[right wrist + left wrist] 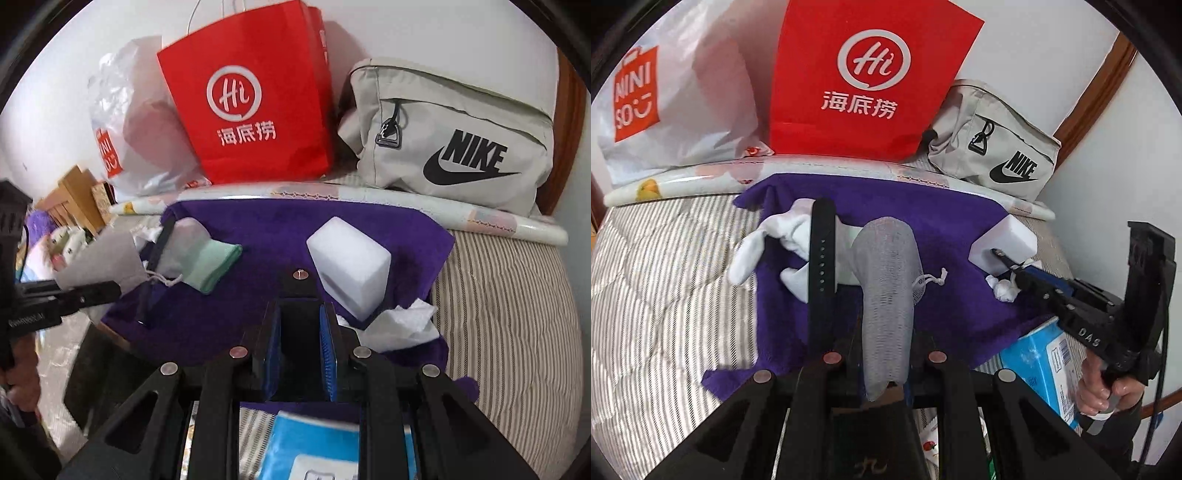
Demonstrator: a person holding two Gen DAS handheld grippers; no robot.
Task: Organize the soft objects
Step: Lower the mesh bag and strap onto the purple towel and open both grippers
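Fuzzy purple cloth (258, 236), mesh pouch (886, 280) (grey)

A home bedroom: striped quilt (665, 266), shopping bags (864, 77) against wall.

Bed (517, 295) with striped quilt. Purple towel (258, 229) spread flat on it; rolled patterned sheet (369, 194) along its far edge. Behind the roll: red paper bag (251, 110), white plastic bag (683, 92), grey Nike pouch (461, 133). Blue tissue pack (1034, 362) at near right.
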